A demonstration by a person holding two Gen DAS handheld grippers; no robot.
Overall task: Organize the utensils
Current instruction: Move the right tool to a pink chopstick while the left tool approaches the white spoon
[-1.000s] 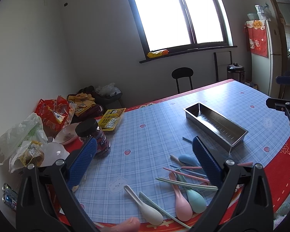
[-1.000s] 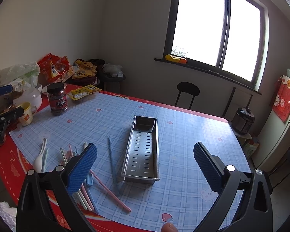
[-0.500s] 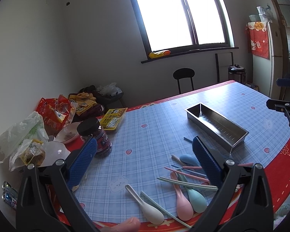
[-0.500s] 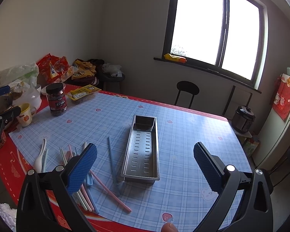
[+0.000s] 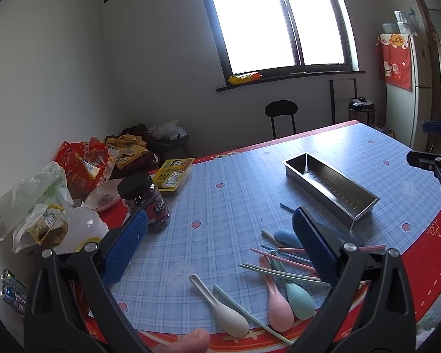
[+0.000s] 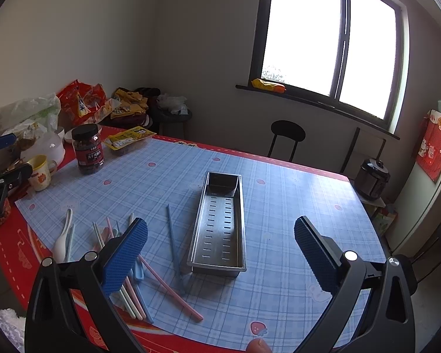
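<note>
Partly hidden behind the left claw [image 5: 219, 245], the utensil pile is hard to count: its right blue pad covers the middle of the chopsticks [image 5: 282, 272] and the bowl of a blue spoon [image 5: 285, 236]. Clear of the pad lie a white spoon [image 5: 220, 309], a pink spoon [image 5: 277, 303] and a green spoon [image 5: 300, 297], all at the near edge of the table [image 5: 220, 203]. A fingertip at the bottom edge is cut off. From the right wrist view, the left pad of the right claw [image 6: 219, 251] hides the same pile, with only chopstick ends showing below it; a lone blue chopstick [image 6: 173, 238] lies just left of the tray [image 6: 220, 220], and a pink chopstick [image 6: 173, 291] runs toward the near edge.

Both claws hang above the near side of the table, released, pads well apart and gripping nothing. The left one sits over the pile; the right one faces the tray, which lies lengthwise in mid-table with nothing visible inside it. Each claw shows at the edge of the other's view, cropped.

A dark-lidded jar [image 5: 145, 200] stands at far left, beside snack bags [image 5: 82, 161] and a yellow mug [image 6: 41, 172].
</note>
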